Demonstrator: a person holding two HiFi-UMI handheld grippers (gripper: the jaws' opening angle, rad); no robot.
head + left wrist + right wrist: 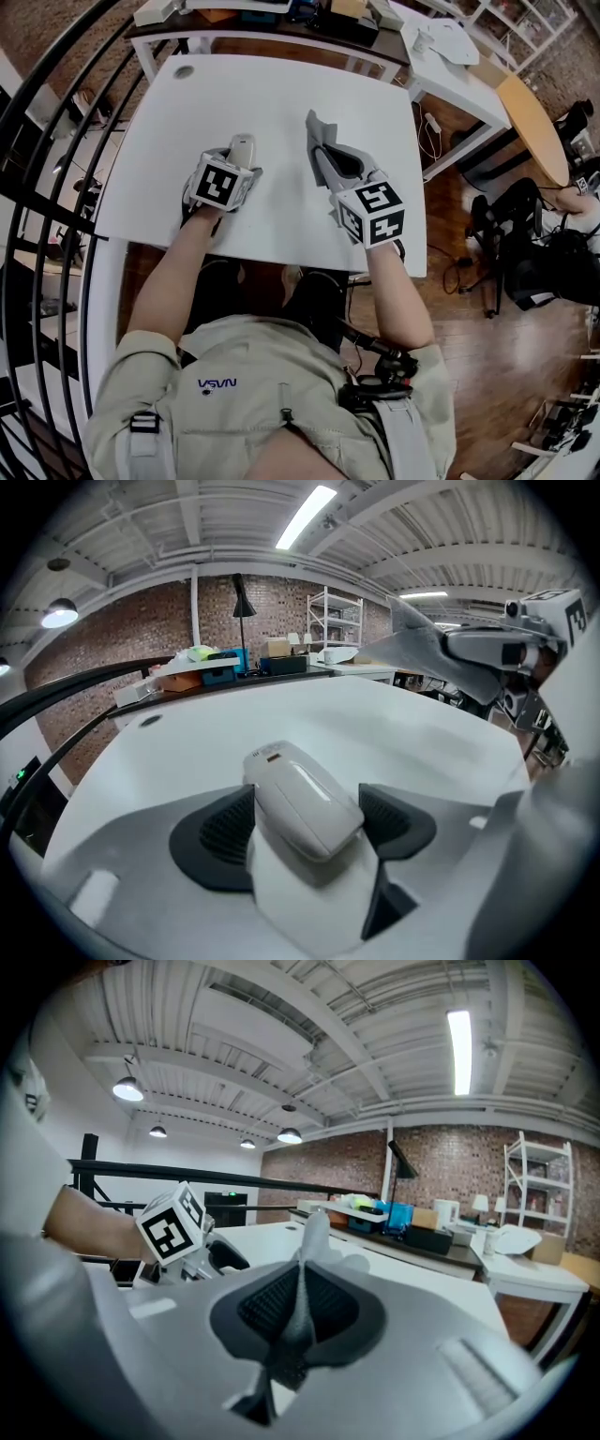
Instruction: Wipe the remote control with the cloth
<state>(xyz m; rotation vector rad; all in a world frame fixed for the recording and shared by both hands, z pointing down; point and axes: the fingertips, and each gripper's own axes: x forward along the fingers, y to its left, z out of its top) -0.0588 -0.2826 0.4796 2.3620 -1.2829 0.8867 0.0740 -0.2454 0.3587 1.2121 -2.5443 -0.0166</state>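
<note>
- Head view: the white table (281, 94) fills the upper middle. Left of centre sits the left gripper (232, 167), and its marker cube (222, 184) covers the jaws. Only the far end of the white remote control (243, 147) pokes out above it, lying on the table.
- Right of centre, the right gripper (330, 167) carries the grey cloth (316, 131), which stands up past its tip. The pinch itself is hidden from up here.
- Left gripper view: jaws spread wide, grip released. The remote control (302, 797) lies lengthwise between the dark pads (223, 832), its near end cut off by the gripper body. Whether the left-hand pad brushes it, I cannot tell.
- Upper right of that frame: the cloth (417, 649) juts from the right gripper (487, 649), well apart from the remote control.
- Right gripper view: jaws clenched on the cloth (312, 1241), a thin fold squeezed between the pads and rising above them. The left gripper's marker cube (173, 1224) shows at middle left; the remote control cannot be made out there.
</note>
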